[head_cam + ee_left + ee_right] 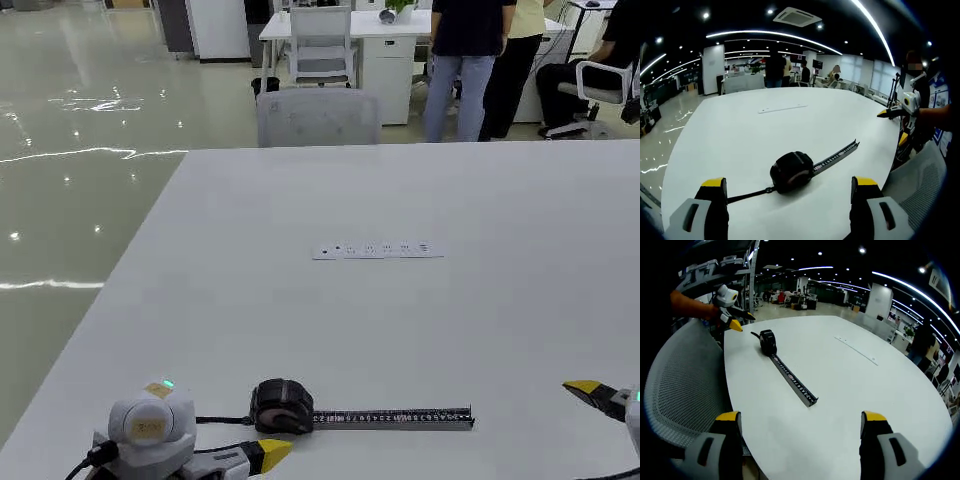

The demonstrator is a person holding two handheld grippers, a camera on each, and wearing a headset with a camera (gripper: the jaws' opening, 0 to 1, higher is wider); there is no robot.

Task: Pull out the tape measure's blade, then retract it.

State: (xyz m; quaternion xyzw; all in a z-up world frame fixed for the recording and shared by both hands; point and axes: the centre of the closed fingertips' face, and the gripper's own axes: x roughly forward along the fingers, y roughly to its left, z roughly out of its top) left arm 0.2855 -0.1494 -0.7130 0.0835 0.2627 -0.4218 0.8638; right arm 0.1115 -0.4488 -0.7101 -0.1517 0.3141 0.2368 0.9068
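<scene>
1. Tape measure with a black round case [281, 405] lies at the bottom of the head view, near the table's front edge. Its grey numbered blade [392, 417] is drawn out flat toward the right.
2. The left gripper [789, 182] has its yellow-tipped jaws spread wide, gripping nothing, with the case just ahead.
3. The right gripper [801, 416] is likewise spread and empty, apart from the blade's tip.
4. The white table [420, 310] has a flush white socket strip [378, 250] at centre frame. A grey mesh chair [318, 118] and a glossy floor [80, 150] lie at the top.
</scene>
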